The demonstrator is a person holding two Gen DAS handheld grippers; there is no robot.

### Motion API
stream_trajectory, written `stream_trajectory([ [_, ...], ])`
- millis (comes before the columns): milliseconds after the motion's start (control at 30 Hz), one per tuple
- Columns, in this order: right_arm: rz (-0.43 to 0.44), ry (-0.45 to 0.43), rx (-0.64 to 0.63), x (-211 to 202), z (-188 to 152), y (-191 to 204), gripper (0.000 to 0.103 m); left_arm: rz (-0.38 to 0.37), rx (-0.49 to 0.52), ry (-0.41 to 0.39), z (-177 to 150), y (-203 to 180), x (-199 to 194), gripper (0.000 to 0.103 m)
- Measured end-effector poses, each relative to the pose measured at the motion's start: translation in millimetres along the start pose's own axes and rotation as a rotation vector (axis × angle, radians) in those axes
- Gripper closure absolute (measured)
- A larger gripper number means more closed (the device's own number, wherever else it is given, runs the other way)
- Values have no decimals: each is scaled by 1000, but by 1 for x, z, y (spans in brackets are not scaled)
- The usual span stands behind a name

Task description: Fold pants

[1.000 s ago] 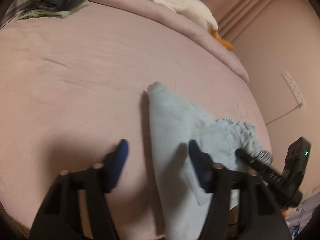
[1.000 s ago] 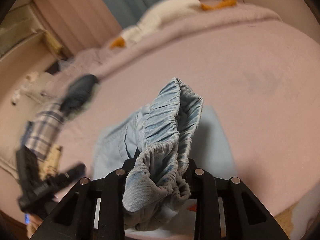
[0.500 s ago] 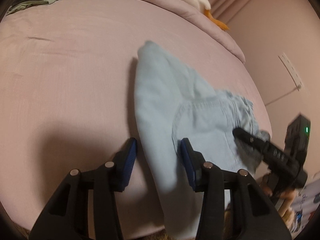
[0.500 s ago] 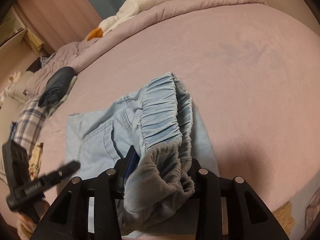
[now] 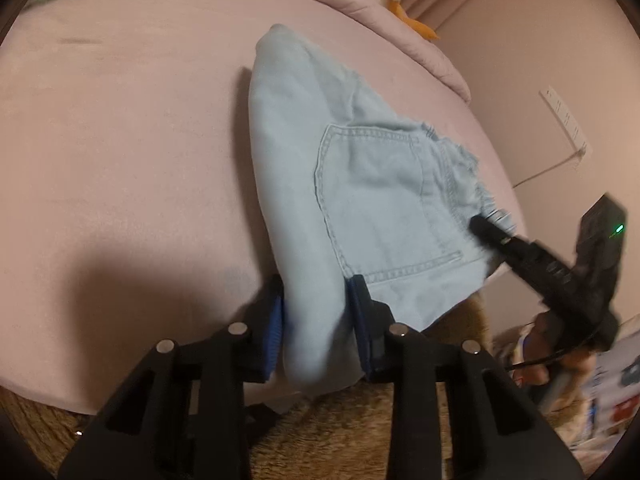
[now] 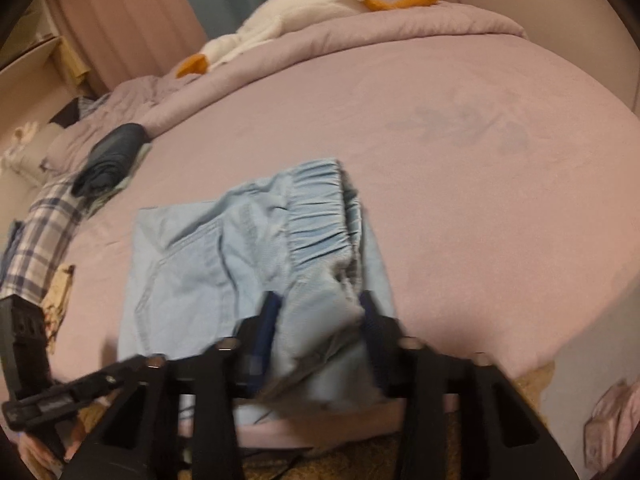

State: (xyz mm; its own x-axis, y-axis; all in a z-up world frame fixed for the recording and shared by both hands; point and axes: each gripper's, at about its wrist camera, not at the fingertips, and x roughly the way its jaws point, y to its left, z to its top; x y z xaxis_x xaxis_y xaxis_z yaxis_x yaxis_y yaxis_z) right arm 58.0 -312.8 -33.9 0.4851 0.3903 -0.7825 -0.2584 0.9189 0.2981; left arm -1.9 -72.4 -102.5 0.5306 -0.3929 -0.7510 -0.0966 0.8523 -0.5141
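Light blue denim pants (image 5: 380, 184) lie folded on the pink bed (image 5: 120, 140), back pocket up, close to the near edge. My left gripper (image 5: 318, 320) straddles their folded left edge; its jaws are closing and the blue pads press the fabric from both sides. In the right wrist view the pants (image 6: 208, 264) spread to the left, and my right gripper (image 6: 320, 316) is shut on the bunched elastic waistband, its jaws still closing a little. The right gripper's tip (image 5: 480, 226) shows at the waistband. The left gripper (image 6: 60, 400) appears low on the left.
A white plush goose (image 6: 288, 12) lies on the rolled duvet at the far side. Dark folded clothes (image 6: 112, 156) and a plaid cloth (image 6: 36, 248) sit at the bed's left. A wall socket strip (image 5: 566, 120) is on the right wall. Brown carpet (image 5: 340, 440) lies below the bed edge.
My left gripper moved in over the folded edge of the pants and narrowed its jaws onto it. The right gripper lowered the raised waistband towards the bed.
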Motion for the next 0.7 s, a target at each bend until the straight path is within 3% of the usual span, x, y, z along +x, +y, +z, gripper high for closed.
stream_trajectory([
  [333, -25, 36, -10, 20, -1, -10, 71, -7, -11, 15, 5, -2, 5, 66],
  [367, -19, 39, -3, 21, 0, -12, 71, -17, 2, 21, 8, -4, 3, 62],
  [433, -8, 43, 5, 20, 2, -12, 69, -47, 25, 5, 8, -5, -6, 39],
  [500, 16, 36, 28, 11, 3, -16, 62, -42, 24, -63, 13, -3, -18, 26],
  [533, 43, 22, 46, 4, 3, -20, 49, -31, 18, -92, 15, -2, -23, 21],
  [567, 62, 0, 63, -3, 4, -23, 28, -24, 8, -108, 20, 0, -25, 21],
  [600, 70, -16, 73, -8, 5, -26, 19, -28, -6, -114, 24, 3, -25, 21],
  [633, 79, -37, 83, -13, 8, -30, 14, -44, -21, -112, 28, 5, -22, 21],
  [700, 105, -47, 103, -13, 11, -34, 14, -68, -48, -94, 32, 8, -13, 22],
])
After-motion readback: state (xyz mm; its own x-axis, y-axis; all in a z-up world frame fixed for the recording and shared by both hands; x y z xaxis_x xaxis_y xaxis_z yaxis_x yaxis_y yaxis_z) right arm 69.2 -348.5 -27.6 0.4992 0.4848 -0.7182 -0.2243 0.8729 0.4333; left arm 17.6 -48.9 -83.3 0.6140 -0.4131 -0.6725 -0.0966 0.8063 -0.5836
